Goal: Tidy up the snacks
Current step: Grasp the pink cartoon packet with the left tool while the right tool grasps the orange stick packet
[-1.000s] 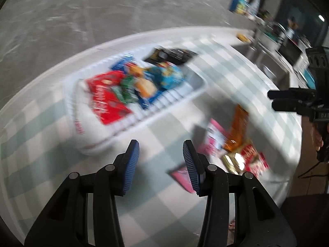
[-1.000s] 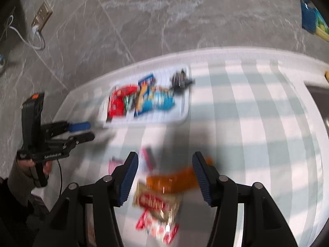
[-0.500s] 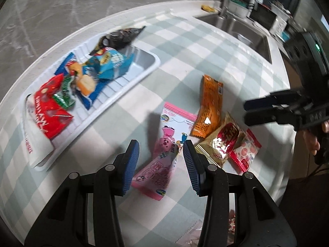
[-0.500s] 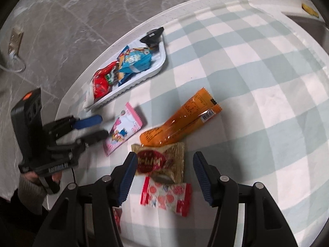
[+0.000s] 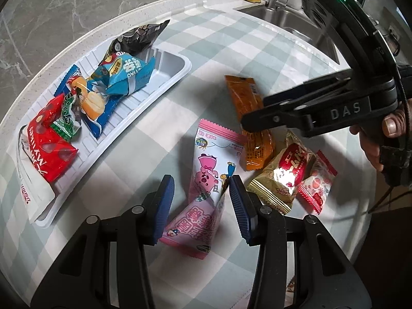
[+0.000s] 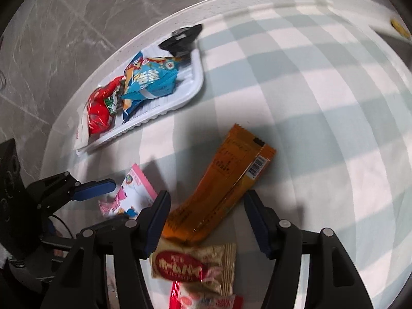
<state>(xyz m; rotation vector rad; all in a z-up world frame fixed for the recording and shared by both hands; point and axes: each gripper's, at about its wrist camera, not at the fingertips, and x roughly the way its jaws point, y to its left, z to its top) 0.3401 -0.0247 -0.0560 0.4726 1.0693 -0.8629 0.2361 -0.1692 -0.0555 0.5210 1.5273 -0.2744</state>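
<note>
Both grippers have been dropping toward the loose snacks. The left gripper (image 5: 200,202) is hanging open astride the pink packet (image 5: 206,180), not pinching it. The right gripper (image 6: 207,221), its jaws just widening, is straddling the orange packet (image 6: 226,182), likely for pickup. Beyond them, the white tray (image 5: 164,87) is already holding several sorted snacks.

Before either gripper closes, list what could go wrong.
1. The orange packet overlaps the gold packet between the right gripper's just-opening jaws; both might get pinched.
2. The pink packet lies bent under the left gripper, so it may slip.
3. The two grippers work close together and could collide.
</note>
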